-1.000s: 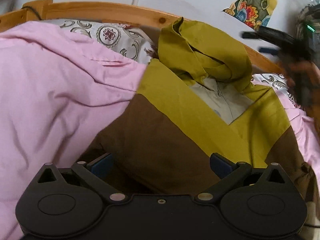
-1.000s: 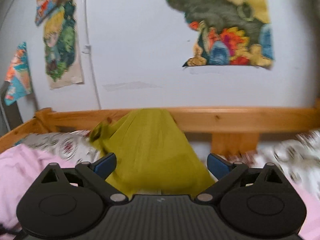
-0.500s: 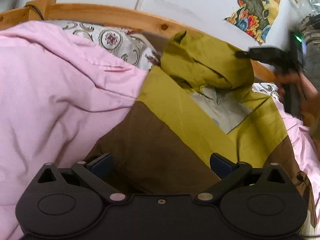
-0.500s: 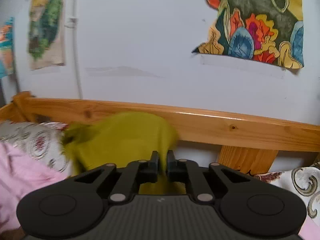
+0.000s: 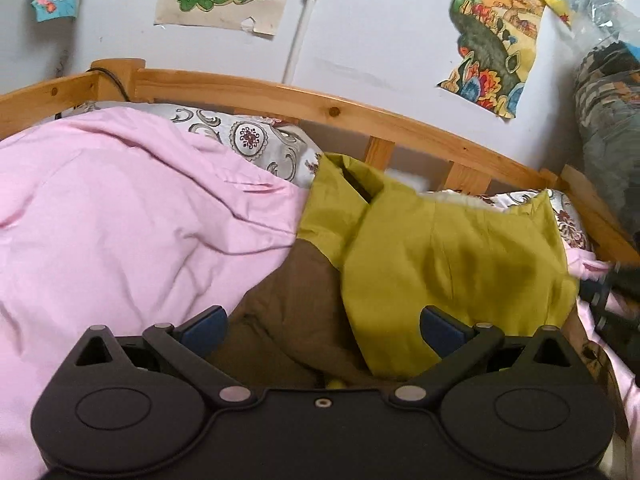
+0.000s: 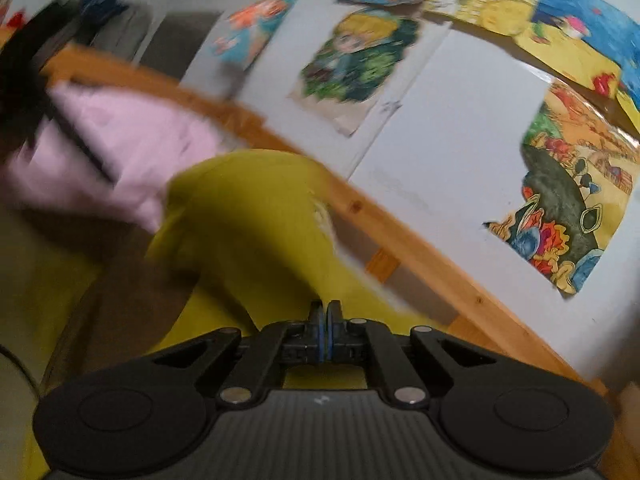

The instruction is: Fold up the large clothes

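Right gripper (image 6: 325, 322) pinches olive hood (image 6: 256, 208); left gripper (image 5: 322, 326) gapes empty above jacket (image 5: 288, 320). Risk: thin pinch slips, fold collapses near bed rail (image 5: 360, 114).

Both wrist cameras sit low over the bed, facing the postered wall (image 5: 400, 52) — sharing the jacket (image 5: 440, 248).

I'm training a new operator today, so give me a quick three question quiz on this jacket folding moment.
1. True or false: the right hand-held gripper is shut on the olive jacket.
2. The left hand-held gripper is: A) open, B) shut on the pink blanket.
3. Fill in: behind the bedding runs a ____ bed rail.

Key: 1 true; 2 A; 3 wooden.
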Motion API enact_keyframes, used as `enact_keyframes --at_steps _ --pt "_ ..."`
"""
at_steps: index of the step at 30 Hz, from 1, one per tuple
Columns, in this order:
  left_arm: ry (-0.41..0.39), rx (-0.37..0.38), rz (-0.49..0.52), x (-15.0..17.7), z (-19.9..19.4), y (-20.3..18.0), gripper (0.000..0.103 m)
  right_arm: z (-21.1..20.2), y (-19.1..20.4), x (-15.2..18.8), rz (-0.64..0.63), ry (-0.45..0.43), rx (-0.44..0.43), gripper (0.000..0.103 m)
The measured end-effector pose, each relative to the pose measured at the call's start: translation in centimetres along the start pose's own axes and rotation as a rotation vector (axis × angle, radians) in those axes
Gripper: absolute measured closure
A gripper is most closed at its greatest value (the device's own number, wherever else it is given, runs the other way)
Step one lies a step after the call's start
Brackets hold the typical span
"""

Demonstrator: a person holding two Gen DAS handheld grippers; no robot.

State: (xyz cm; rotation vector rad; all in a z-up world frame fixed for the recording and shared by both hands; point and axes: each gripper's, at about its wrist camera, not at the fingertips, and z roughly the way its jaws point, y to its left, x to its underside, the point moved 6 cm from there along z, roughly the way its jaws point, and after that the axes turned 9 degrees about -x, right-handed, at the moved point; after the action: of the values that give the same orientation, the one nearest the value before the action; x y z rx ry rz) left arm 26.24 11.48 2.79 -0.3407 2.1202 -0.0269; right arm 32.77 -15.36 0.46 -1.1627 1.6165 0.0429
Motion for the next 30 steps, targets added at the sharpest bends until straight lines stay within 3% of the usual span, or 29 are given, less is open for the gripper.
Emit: enact_keyframes --at_steps 5,7,8,9,11,15,19,25,29,30 --pt "0.032 0.012 0.006 2.1 -1.1 -0.8 0.001 -0.8 1.7 4.5 0.105 0.157 0.028 0.097" --pt "0.048 0.022 0.021 2.9 -1.0 -1.5 0.001 -1.0 1.4 5.5 0.173 0.209 0.031 0.087" --pt "0.054 0.027 0.034 3.2 -0.9 -2.1 0.001 -1.3 1.2 5.8 0.203 0.216 0.040 0.074" --pt "0.057 0.030 0.046 3.3 -0.7 -2.5 0.001 -1.6 0.7 5.8 0.236 0.211 0.053 0.064" --pt "0.063 0.041 0.059 3.6 -0.4 -3.4 0.001 -2.1 -0.5 4.9 0.318 0.178 0.087 0.061" --pt "0.091 0.059 0.054 4.2 0.2 -4.7 0.001 -1.4 -2.5 1.6 0.456 0.047 0.096 0.043" --pt "0.115 0.072 0.069 5.2 0.2 -5.1 0.001 2.5 -1.9 -0.9 0.492 0.035 0.020 0.041" --pt "0.130 0.117 0.194 6.9 -2.0 -4.7 0.001 8.7 1.6 1.9 0.446 0.192 -0.045 0.045" --pt "0.125 0.157 0.287 8.5 -4.2 -4.7 0.001 7.6 2.5 3.4 0.514 0.202 -0.050 0.046" --pt "0.127 0.165 0.295 9.0 -4.8 -4.7 0.001 6.4 2.5 3.2 0.531 0.186 -0.047 0.038"
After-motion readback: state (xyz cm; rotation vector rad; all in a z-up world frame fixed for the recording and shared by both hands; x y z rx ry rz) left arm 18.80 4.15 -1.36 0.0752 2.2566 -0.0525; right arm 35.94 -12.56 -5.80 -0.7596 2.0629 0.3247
